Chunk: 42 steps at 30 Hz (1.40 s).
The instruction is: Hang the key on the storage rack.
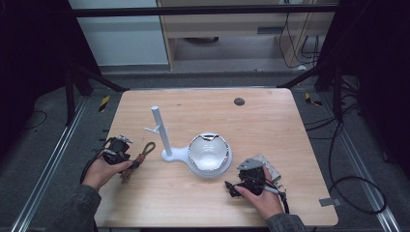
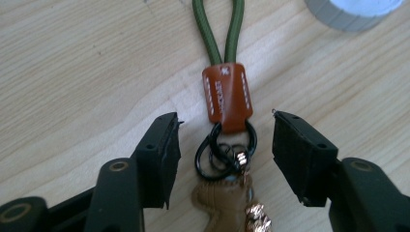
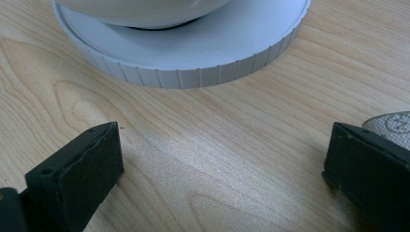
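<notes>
A keychain [image 1: 141,157] lies on the wooden table [image 1: 270,121] at the left: a green cord loop [image 2: 223,29], a brown leather tab [image 2: 227,94], black rings [image 2: 212,157] and a tan charm [image 2: 223,203]. My left gripper [image 2: 226,117] is open, its jaws on either side of the rings and touching nothing; in the high view the left gripper [image 1: 126,159] sits at the keychain's near end. My right gripper [image 1: 231,187] rests low at the front right. In its own view the right gripper [image 3: 222,133] is open with bare wood between the jaws.
A white stand [image 1: 159,128] with a side peg rises mid-table. Its round ribbed base [image 3: 193,72] carries a shiny white bowl [image 1: 208,151]. A pale textured object [image 3: 394,123] lies beside the right jaw. A dark round spot [image 1: 239,101] marks the far table.
</notes>
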Tool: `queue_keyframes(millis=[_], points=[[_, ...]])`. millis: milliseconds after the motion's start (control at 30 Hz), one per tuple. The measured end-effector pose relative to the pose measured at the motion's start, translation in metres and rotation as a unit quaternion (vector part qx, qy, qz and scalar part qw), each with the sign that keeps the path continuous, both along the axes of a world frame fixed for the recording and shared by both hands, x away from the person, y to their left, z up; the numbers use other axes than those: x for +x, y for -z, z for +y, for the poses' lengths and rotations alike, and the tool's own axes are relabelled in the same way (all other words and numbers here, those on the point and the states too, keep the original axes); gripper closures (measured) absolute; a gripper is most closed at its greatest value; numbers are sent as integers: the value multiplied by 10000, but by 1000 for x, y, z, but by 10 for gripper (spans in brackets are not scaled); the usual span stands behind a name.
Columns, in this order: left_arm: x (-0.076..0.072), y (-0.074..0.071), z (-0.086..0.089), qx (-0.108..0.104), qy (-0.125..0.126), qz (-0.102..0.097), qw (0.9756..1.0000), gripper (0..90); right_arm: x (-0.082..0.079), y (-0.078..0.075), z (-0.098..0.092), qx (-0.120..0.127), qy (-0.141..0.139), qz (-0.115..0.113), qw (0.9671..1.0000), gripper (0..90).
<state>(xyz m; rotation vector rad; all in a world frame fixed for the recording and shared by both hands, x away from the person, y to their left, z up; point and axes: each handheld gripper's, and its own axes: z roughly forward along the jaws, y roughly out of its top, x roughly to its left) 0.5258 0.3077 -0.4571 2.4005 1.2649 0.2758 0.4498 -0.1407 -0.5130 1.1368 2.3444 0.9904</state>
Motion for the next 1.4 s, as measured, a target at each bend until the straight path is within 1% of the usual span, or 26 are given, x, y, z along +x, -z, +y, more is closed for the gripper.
queue_keyframes(millis=[33, 133, 167, 200, 233, 367, 467, 600, 700, 733, 800, 833, 933, 967, 1000, 1100, 1133, 1233, 1400], points=[[2, 0, -2, 0, -16, -1, 10000, 435, 0, 0, 0, 6, 4, -6, 10000, 3], [7, 2, -10, 154, -64, 21, 9999, 446, 0, 0, 0, 6, 5, -4, 10000, 3], [7, 2, -10, 154, -64, 21, 9999, 456, 0, 0, 0, 6, 5, -4, 10000, 3], [10, 3, -14, 217, -56, 43, 9997, 459, 0, 0, 0, 8, 5, -4, 10000, 3], [12, 3, -16, 233, -67, 50, 9997, 465, 0, 0, 0, 7, 7, -3, 10000, 3], [16, 4, -20, 339, -125, 132, 9993, 491, 0, 0, 0, 15, 13, -2, 10000, 3], [17, 5, -22, 334, -197, 138, 9992, 511, 0, 0, 0, 8, 13, -4, 10000, 3], [19, 6, -22, 357, -218, 114, 9991, 521, 0, 0, 0, 8, 12, -5, 10000, 3], [20, 7, -22, 359, -250, 131, 9990, 531, 0, 0, 0, 16, 15, -4, 10000, 3], [20, 8, -21, 354, -264, 174, 9989, 535, 0, 0, 0, 17, 15, -3, 10000, 3], [21, 9, -21, 376, -251, 181, 9988, 539, 0, 0, 0, 17, 15, -4, 10000, 3], [21, 9, -21, 376, -258, 216, 9987, 545, 0, 0, 0, 16, 14, -3, 10000, 3], [21, 10, -23, 321, -280, 215, 9989, 568, 0, 0, 0, 17, 15, -3, 10000, 3], [21, 10, -23, 394, -230, 243, 9987, 583, -1, 0, 0, 8, 16, 1, 10000, 3], [21, 10, -24, 416, -222, 247, 9986, 590, -1, 0, 0, 10, 15, 1, 10000, 3], [22, 10, -24, 408, -228, 239, 9986, 632, -1, 0, 0, 29, 14, 8, 10000, 3], [21, 10, -23, 464, -200, 190, 9985, 649, -1, 0, 0, 30, 15, 13, 10000, 3], [18, 7, -23, 424, -165, 149, 9989, 652, -1, 0, 0, 24, 6, 7, 10000, 3], [9, -3, -17, 298, -90, -105, 9995, 654, -1, 0, 0, 24, 4, 8, 10000, 3]])
